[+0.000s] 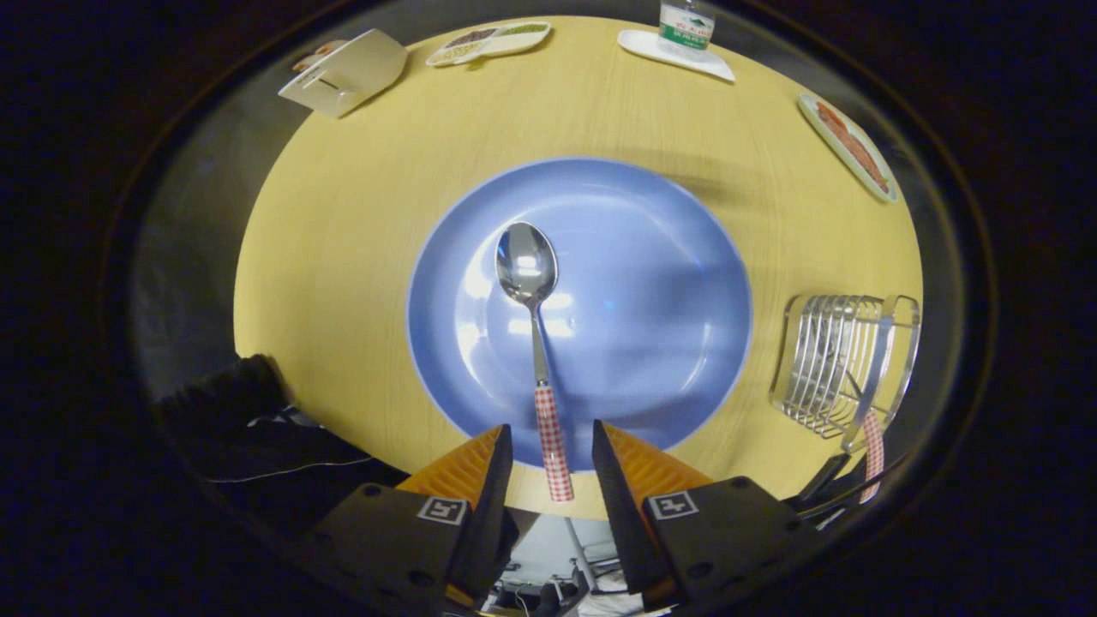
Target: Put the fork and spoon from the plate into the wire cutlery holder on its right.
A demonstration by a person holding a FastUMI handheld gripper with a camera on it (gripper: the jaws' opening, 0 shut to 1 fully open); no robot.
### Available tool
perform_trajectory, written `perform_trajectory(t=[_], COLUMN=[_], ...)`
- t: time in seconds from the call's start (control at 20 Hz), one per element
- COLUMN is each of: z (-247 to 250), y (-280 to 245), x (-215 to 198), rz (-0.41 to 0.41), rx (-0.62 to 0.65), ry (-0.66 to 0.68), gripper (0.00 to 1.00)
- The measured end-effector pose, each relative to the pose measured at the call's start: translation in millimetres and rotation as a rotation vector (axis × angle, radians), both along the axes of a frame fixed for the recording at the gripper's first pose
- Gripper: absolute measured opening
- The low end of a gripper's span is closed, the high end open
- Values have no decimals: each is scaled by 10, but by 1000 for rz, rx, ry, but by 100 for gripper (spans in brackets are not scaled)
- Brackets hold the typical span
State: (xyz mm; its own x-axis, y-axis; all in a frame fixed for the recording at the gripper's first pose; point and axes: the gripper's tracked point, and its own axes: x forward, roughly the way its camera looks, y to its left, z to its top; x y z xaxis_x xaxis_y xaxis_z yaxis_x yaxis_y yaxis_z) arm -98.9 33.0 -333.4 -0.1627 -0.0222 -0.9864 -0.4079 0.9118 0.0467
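While tongs (551, 454) straddle the spoon (537, 334) apart, bottle (686, 26) stands beyond plate (668, 257).

A round, pale yellow wood-grain worktop (360, 223) sits lit from above, with soft shadows falling across it. Darkness surrounds its far rim. Past its near edge, a lighter patch of floor (548, 540) shows thin metal legs and tangled dark cables (548, 593).

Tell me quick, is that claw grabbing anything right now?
Claw: open, holding nothing; the spoon handle lies between its fingers, which do not press on it.
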Motion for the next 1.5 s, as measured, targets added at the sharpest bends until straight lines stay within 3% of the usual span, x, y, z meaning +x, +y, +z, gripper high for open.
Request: perform_trajectory(t=[0.5,0.75,1.05,1.25,1.5], z=[-136,48,714,1124,1462], y=[-31,-44,-41,-359,-1064], x=[-125,-132,62,348,559], rz=[-72,-86,-144,-194,-242], rx=[-17,11,87,66,-54], ry=[58,34,-65,-137,-110], gripper=[19,14,14,14,14])
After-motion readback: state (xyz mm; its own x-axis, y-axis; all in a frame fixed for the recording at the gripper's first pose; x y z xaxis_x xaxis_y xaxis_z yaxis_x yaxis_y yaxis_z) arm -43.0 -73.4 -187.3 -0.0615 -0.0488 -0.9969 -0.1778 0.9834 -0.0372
